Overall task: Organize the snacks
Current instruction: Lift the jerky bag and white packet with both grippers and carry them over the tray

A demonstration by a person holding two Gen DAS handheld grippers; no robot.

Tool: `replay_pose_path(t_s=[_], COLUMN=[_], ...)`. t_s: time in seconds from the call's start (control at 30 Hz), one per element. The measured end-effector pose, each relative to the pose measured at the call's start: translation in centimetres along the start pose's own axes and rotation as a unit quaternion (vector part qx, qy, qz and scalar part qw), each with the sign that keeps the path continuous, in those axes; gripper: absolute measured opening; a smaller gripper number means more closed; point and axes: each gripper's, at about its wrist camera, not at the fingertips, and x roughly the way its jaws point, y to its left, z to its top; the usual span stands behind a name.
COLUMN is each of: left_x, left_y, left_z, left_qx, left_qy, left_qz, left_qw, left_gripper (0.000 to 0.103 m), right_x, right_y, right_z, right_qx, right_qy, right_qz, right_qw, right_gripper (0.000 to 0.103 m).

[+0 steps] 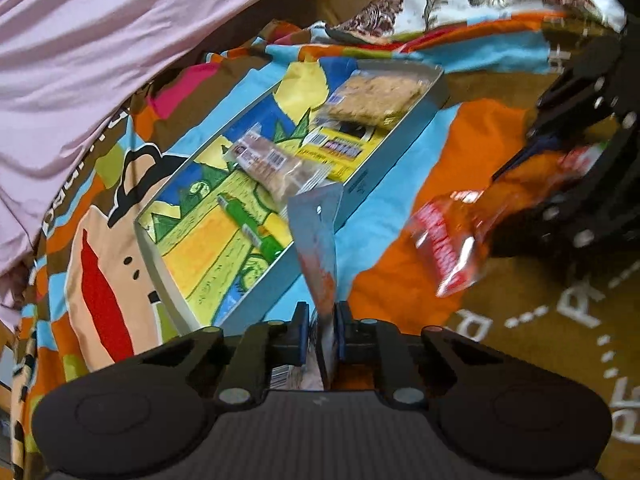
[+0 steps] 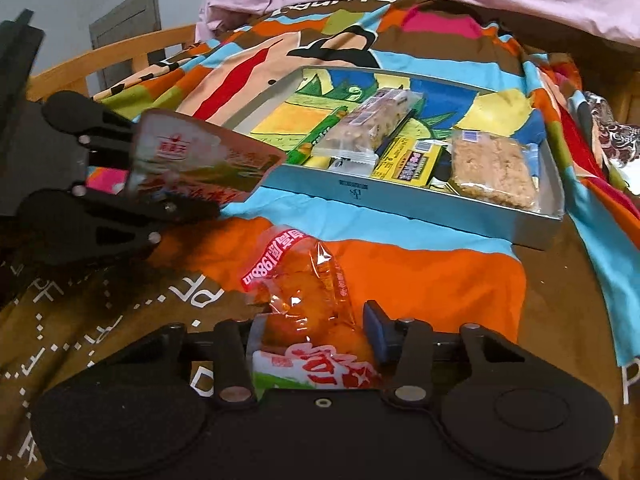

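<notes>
Left tongs (image 1: 323,322) were clamped on a flat pouch (image 1: 316,240), right tongs (image 2: 310,330) gripped an orange snack bag (image 2: 304,292), both near the tray (image 2: 420,196).

Both wrist views look steeply down, close over the bed; each shares the tray (image 1: 436,80) (image 2: 420,196) from opposite sides.

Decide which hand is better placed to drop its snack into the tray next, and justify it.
Probably the left: its tongs pinch a flat packet whose tip already overlaps the tray's near wall. The right tongs hold an orange bag over the blanket, short of the tray.
</notes>
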Motion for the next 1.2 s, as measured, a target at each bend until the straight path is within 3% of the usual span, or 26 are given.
replay_pose_path(t_s=[0.3,0.57,1.03,1.2], left_x=[-3.5,-5.0,-6.4,-6.8], left_y=[-0.6,-2.7,-0.2,2.5], left_z=[0.0,-2.0,-0.9,-0.2], left_qx=[-0.065,-0.044,-0.123,-0.169], left_qy=[-0.015,-0.052,-0.079,-0.081], left_qz=[-0.035,-0.011,-0.017,-0.019], left_qw=[0.9971,0.9976,0.9892,0.9821], left_gripper=[0.013,0.013,0.012,0.012], right_x=[-1.9,-1.7,-3.2,-3.4], right_y=[0.7,1.7,1.9,1.5], right_z=[-0.4,-0.8,-0.5,0.0], right_qx=[0.004,-0.017,-0.035,-0.027], right_qy=[-0.006,-0.007,-0.052,-0.069], right_qz=[-0.001,-0.016,-0.049,-0.056], right_qw=[1.000,1.000,0.997,0.996], right_gripper=[0.045,0.045,0.045,0.045])
